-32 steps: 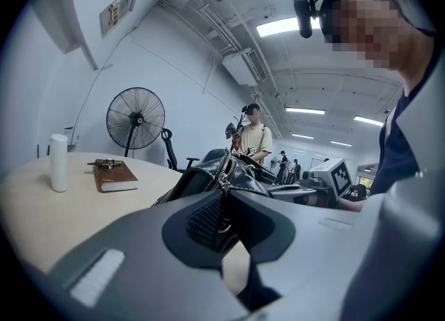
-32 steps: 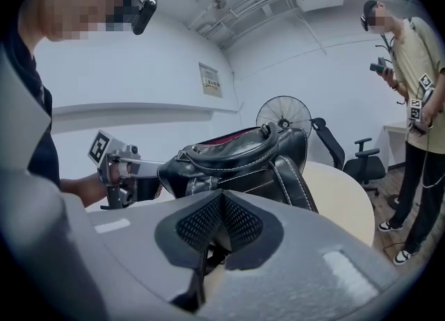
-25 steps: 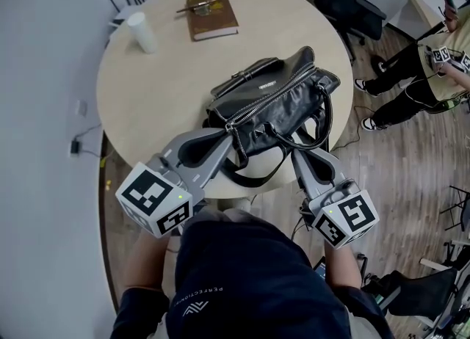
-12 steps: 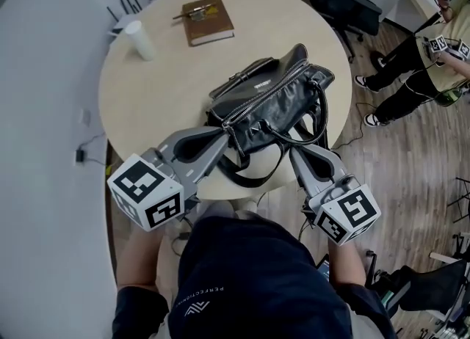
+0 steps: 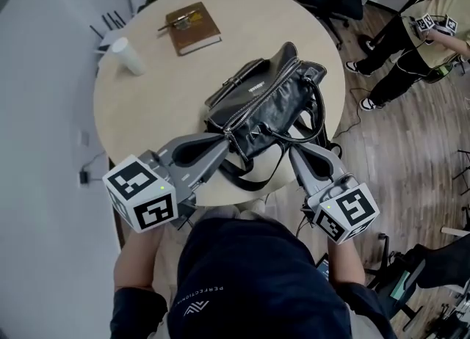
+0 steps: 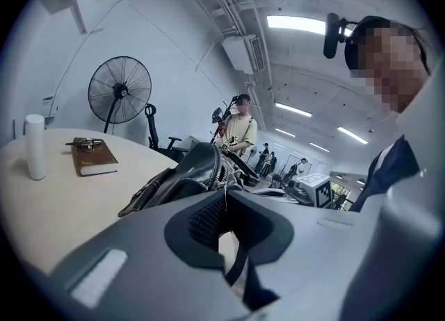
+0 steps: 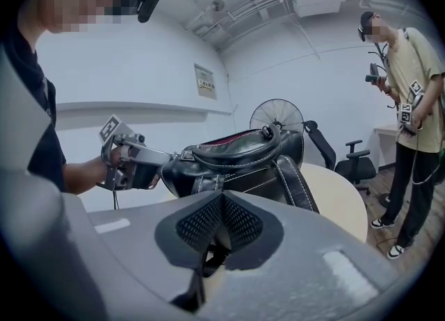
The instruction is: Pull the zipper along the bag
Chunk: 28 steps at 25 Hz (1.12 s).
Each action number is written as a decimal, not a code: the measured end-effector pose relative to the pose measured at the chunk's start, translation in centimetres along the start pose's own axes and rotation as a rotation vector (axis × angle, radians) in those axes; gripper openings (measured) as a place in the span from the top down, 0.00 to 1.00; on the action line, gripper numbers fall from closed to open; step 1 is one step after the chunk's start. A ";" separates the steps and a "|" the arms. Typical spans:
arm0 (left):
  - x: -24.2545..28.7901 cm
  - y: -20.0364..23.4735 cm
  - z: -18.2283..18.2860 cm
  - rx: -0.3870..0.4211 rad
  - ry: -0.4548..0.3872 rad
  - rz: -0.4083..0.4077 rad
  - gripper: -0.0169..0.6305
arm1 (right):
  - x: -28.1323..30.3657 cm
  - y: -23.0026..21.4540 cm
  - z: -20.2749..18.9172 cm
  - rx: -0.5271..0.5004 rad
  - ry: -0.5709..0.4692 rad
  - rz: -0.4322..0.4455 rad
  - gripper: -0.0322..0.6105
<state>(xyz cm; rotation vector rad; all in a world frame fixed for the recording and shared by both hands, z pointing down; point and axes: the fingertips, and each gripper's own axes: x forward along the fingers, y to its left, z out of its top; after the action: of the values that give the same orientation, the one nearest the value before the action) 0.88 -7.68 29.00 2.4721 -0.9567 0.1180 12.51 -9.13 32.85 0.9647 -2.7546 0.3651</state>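
At black handbag (image 5: 268, 99)'s near end | left claw (image 5: 226, 138) pinches zipper pull (image 6: 224, 191), right claw (image 5: 291, 148) clamps strap (image 7: 202, 265) | risk: thin pull may slip if tugged askew

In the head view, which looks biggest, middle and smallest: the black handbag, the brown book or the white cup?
1. Black handbag
2. Brown book
3. White cup
Each gap is plain, so no ties.
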 end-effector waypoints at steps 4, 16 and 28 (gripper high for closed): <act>-0.1 -0.3 0.7 -0.005 0.019 -0.041 0.93 | 0.0 0.0 -0.1 0.011 -0.005 -0.031 0.95; 0.1 -0.3 1.8 -0.039 0.029 -0.089 0.93 | 0.1 0.7 -0.5 0.022 -0.015 -0.040 0.95; 0.3 -0.2 2.0 -0.112 -0.010 -0.097 0.93 | 0.2 1.0 -0.6 0.023 -0.021 -0.025 0.95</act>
<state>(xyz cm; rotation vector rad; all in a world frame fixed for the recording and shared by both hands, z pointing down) 1.12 -8.65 27.24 2.4128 -0.8230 0.0198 11.79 -8.37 33.33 1.0136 -2.7603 0.3862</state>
